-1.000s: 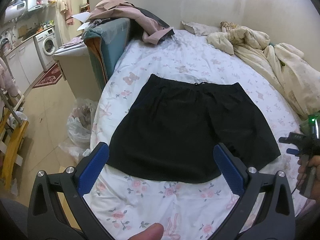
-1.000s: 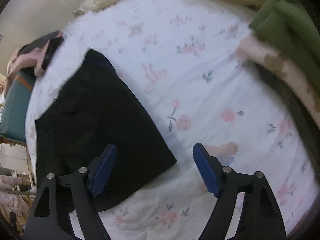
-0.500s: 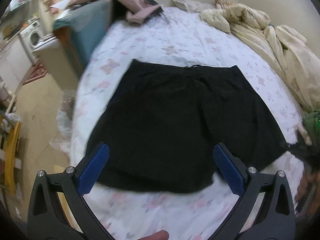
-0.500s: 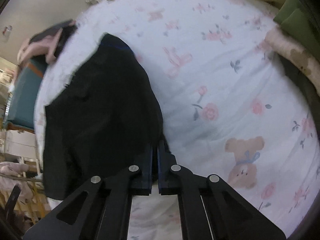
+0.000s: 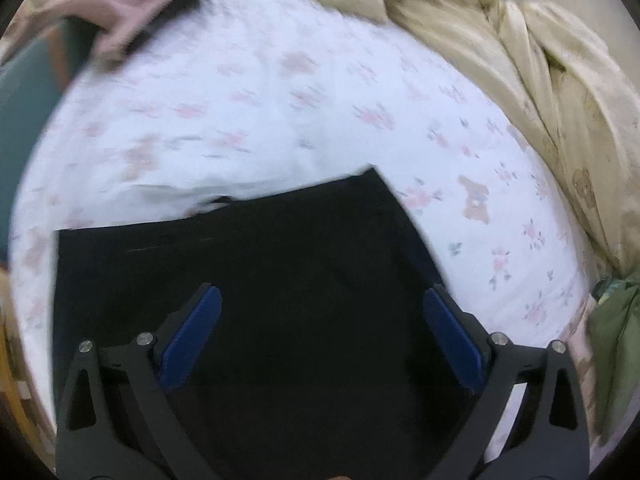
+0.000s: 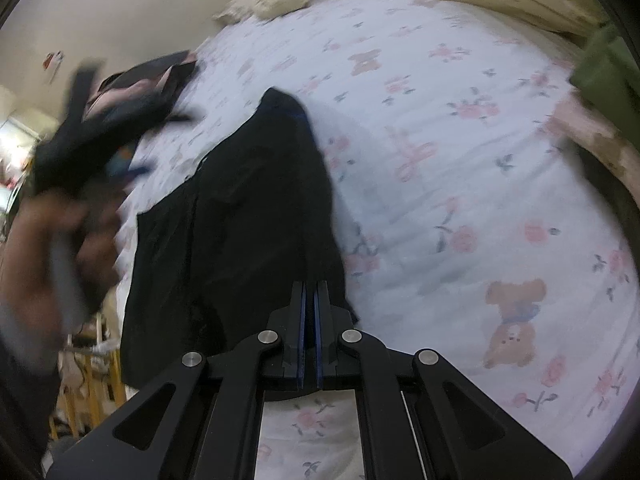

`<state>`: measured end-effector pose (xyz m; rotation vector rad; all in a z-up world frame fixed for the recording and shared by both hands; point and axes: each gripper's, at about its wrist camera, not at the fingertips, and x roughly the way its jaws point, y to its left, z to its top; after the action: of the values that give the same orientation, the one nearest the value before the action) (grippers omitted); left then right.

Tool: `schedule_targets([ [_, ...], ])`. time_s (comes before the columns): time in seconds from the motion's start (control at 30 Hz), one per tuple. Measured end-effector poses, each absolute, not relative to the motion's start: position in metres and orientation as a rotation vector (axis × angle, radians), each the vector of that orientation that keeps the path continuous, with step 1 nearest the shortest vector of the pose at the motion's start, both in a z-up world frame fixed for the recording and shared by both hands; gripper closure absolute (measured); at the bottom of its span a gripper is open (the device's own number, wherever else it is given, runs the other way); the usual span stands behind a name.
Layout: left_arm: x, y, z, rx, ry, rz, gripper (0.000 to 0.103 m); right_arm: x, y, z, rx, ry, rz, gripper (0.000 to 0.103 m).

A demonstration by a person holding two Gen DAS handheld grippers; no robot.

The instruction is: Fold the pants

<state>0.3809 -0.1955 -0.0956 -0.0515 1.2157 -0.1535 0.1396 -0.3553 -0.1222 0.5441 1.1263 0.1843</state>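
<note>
In the left wrist view we see the black, soft-fabric shorts [image 5: 256, 280] lying flat on the bed's white sheet with pink flowers and bears [image 5: 280, 100]. The left hand-held gripper [image 5: 322, 332] hangs over the shorts with its blue pads spread wide and nothing between them. We judge the shorts light and limp, so they should drape from any pinch; a corner or hem edge looks the best place to take hold. Beyond the shorts, a rumpled cream quilt [image 5: 540, 60] runs along the far right of the bed, and a pink and dark garment [image 5: 132, 16] lies at its far left.

In the right wrist view, the right hand-held gripper [image 6: 310, 320] is clamped tight on a corner of the shorts [image 6: 240, 220], which rise off the sheet [image 6: 460, 160] there. Left of the shorts we see the other gripper [image 6: 92, 140], blurred. The soft bed may give under pressure.
</note>
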Motion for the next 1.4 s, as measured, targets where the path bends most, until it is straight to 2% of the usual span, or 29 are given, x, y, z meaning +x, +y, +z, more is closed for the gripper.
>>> schedule_targets([
  [0.23,0.422,-0.259,-0.14,0.04,1.287,-0.196,0.01,0.138,-0.349,-0.131,0.59,1.178,0.251,0.101],
  [0.33,0.431,-0.264,-0.153,0.078,1.296,-0.194,0.025,0.135,-0.343,-0.133,0.575,1.201,0.278,0.101],
  [0.4,0.432,-0.261,-0.159,0.083,1.323,-0.208,0.055,0.135,-0.338,-0.135,0.562,1.215,0.295,0.101],
  [0.43,0.431,-0.26,-0.161,0.096,1.334,-0.22,0.088,0.135,-0.336,-0.134,0.566,1.215,0.306,0.101],
  [0.47,0.428,-0.257,-0.159,0.116,1.339,-0.24,0.1,0.135,-0.333,-0.132,0.56,1.21,0.319,0.101],
  [0.73,0.413,-0.191,-0.077,0.196,1.205,-0.306,0.101,0.133,-0.291,-0.1,0.475,1.114,0.507,0.101],
  [1.0,0.407,-0.095,-0.025,0.248,1.147,-0.268,0.101,0.133,-0.181,-0.059,0.372,1.057,0.745,0.101],
  [1.2,0.401,-0.003,-0.043,0.263,1.176,-0.184,0.101,0.141,-0.076,-0.067,0.328,1.102,0.898,0.101],
  [1.4,0.39,0.068,-0.105,0.278,1.251,-0.092,0.101,0.135,-0.018,-0.106,0.288,1.194,0.975,0.101],
])
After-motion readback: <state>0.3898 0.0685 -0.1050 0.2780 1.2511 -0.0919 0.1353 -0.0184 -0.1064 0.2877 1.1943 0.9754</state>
